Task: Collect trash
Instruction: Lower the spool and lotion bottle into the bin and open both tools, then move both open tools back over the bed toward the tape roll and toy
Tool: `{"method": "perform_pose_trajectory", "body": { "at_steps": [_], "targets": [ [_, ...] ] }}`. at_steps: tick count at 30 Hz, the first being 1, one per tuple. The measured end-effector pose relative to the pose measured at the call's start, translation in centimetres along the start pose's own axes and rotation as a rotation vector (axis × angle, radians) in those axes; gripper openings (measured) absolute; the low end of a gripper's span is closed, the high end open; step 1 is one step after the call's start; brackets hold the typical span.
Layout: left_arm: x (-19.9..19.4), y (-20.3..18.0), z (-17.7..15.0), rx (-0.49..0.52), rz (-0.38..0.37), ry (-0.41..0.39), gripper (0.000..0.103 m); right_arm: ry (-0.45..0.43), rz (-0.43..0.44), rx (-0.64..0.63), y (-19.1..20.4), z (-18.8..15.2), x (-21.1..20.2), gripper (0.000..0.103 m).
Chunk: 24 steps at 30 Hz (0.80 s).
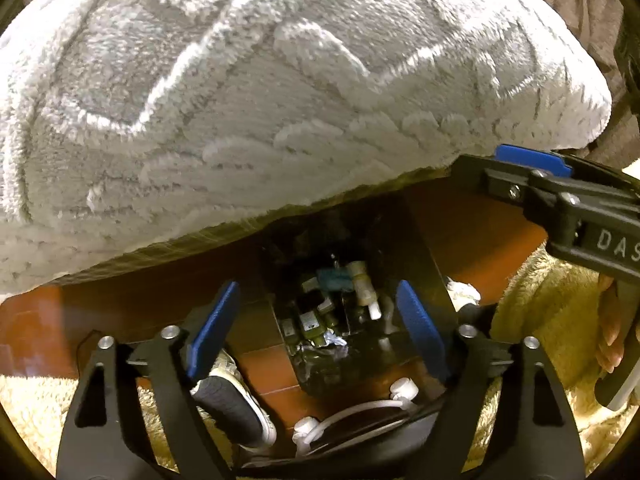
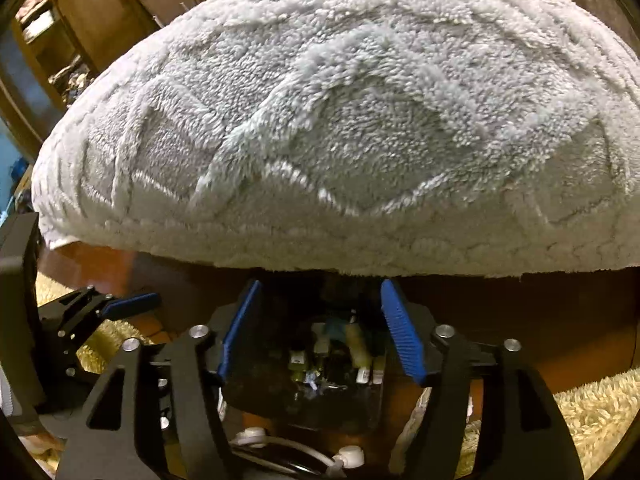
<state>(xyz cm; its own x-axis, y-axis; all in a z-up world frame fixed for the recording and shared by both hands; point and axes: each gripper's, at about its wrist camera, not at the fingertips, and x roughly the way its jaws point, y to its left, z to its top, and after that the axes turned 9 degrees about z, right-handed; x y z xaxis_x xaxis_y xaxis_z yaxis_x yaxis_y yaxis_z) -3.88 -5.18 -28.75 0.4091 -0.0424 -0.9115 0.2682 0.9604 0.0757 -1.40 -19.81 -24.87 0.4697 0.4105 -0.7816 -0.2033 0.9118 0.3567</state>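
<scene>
A black trash bin (image 1: pixel 424 264) stands on the floor below both grippers, holding several small bottles (image 1: pixel 362 284) and crumpled foil (image 1: pixel 330 340). It also shows in the right wrist view (image 2: pixel 248 384), with the bottles (image 2: pixel 354 344) inside. My left gripper (image 1: pixel 320 328) is open and empty above the bin's mouth. My right gripper (image 2: pixel 320 336) is open and empty above the same bin. The right gripper's fingers (image 1: pixel 528 162) reach into the left wrist view from the right. The left gripper's fingers (image 2: pixel 128 304) show at the left of the right wrist view.
A fluffy grey-white blanket (image 1: pixel 260 92) over a bed fills the upper half of both views (image 2: pixel 340 128). A red-brown wooden floor (image 1: pixel 472 216), a beige shaggy rug (image 1: pixel 548 312), a shoe (image 1: pixel 236 396) and wooden shelves (image 2: pixel 60 40) are around.
</scene>
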Motion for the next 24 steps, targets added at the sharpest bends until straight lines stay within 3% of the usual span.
{"method": "perform_pose_trajectory", "body": {
  "at_steps": [5, 14, 18, 24],
  "targets": [
    [-1.6, 0.4, 0.8, -0.020, 0.015, -0.046, 0.090, -0.033, -0.019, 0.002, -0.7, 0.7, -1.3, 0.090],
    [-5.9, 1.3, 3.0, -0.073, 0.014, -0.135, 0.093, -0.111, -0.054, 0.001, 0.1, 4.0, -5.9, 0.096],
    [-9.3, 2.7, 5.1, -0.073, 0.015, -0.203, 0.094, -0.187, -0.053, -0.041, 0.9, 7.3, -9.6, 0.099],
    [-13.4, 6.4, 10.8, -0.066, 0.131, -0.309, 0.095, -0.281, -0.088, -0.079, -0.2, 14.9, -13.4, 0.099]
  ]
}}
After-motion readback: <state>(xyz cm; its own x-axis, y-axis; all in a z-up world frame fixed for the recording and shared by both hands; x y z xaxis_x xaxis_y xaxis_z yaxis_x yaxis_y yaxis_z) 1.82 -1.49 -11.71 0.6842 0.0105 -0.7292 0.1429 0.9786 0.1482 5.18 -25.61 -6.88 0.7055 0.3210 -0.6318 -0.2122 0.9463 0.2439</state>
